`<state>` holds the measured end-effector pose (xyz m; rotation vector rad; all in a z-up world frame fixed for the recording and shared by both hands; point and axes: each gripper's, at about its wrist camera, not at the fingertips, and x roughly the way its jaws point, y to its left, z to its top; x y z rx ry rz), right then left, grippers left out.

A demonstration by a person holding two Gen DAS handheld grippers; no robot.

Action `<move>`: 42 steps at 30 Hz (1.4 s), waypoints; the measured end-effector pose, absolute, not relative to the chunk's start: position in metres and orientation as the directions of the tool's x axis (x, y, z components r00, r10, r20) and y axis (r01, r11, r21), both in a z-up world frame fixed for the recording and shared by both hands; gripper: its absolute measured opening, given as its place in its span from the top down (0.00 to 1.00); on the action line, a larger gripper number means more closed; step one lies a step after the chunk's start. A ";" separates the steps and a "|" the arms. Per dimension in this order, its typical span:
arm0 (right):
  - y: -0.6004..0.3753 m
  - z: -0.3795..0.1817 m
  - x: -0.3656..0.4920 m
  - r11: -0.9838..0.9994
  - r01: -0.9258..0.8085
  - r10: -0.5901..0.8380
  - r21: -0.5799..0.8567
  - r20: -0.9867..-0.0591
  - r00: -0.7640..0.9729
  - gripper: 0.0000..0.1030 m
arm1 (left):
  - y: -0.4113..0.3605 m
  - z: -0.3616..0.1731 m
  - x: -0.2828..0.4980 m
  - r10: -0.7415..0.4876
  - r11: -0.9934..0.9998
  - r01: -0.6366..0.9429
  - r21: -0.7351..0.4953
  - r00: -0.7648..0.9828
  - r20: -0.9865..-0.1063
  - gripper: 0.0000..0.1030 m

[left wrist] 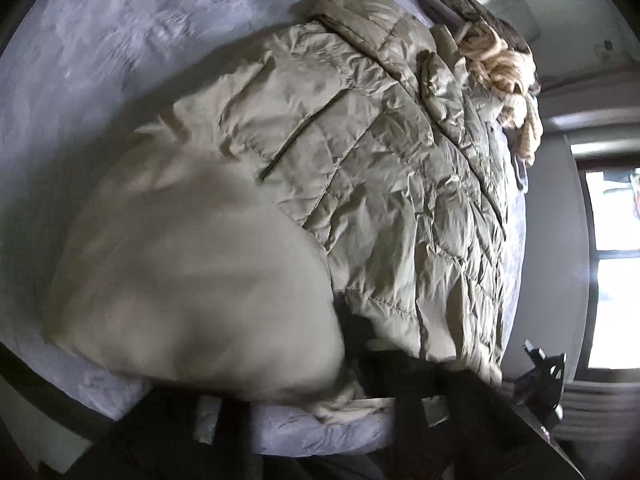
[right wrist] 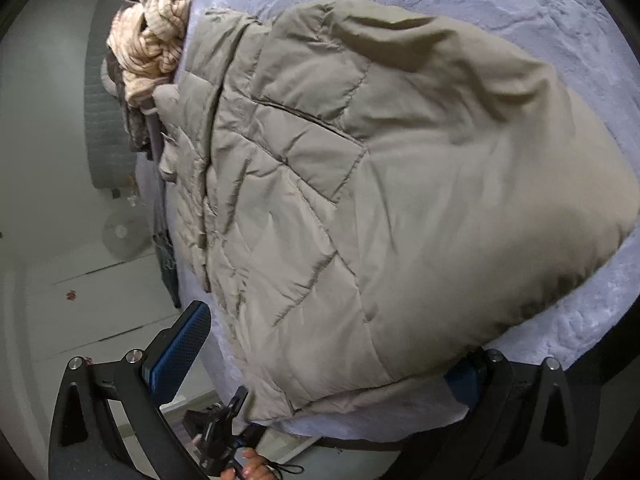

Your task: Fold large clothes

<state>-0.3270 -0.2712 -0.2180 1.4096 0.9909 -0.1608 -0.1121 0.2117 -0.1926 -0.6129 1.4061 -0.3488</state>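
Observation:
A large beige quilted puffer jacket [left wrist: 360, 168] lies on a lavender bedspread [left wrist: 100, 40]. In the left wrist view a smooth beige fold [left wrist: 192, 280] of the jacket hangs close over the lens and hides my left gripper's fingers; dark parts show below the cloth. In the right wrist view the jacket [right wrist: 360, 200] fills the frame. My right gripper [right wrist: 328, 364] is open, its blue-padded left finger [right wrist: 180, 352] clear of the cloth and its right finger [right wrist: 468, 380] partly under the jacket's edge. The other gripper [right wrist: 224, 436], held by a hand, shows below.
A pile of other clothes, with a cream knitted item [left wrist: 500, 64], lies at the bed's far edge and also shows in the right wrist view [right wrist: 152, 40]. A bright window [left wrist: 612, 260] is at the right. A white floor [right wrist: 60, 260] and grey cushion [right wrist: 104, 120] lie beside the bed.

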 end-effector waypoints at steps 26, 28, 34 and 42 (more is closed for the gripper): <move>-0.325 -0.045 -0.124 0.678 0.297 0.382 0.672 -0.667 0.640 0.91 | 0.145 -0.007 0.049 -0.446 0.886 0.106 -0.451 0.457 -0.769 0.88; -0.331 -0.036 -0.093 0.707 0.277 0.370 0.651 -0.674 0.639 0.91 | 0.136 -0.001 0.072 -0.433 0.894 0.113 -0.435 0.472 -0.768 0.88; -0.343 -0.041 -0.006 0.734 0.314 0.329 0.603 -0.719 0.612 0.91 | 0.115 -0.025 0.151 -0.387 0.920 0.126 -0.371 0.439 -0.811 0.88; -0.358 -0.102 0.069 0.702 0.456 0.249 0.547 -0.788 0.563 0.91 | 0.086 -0.110 0.241 -0.337 0.940 0.163 -0.298 0.328 -0.882 0.88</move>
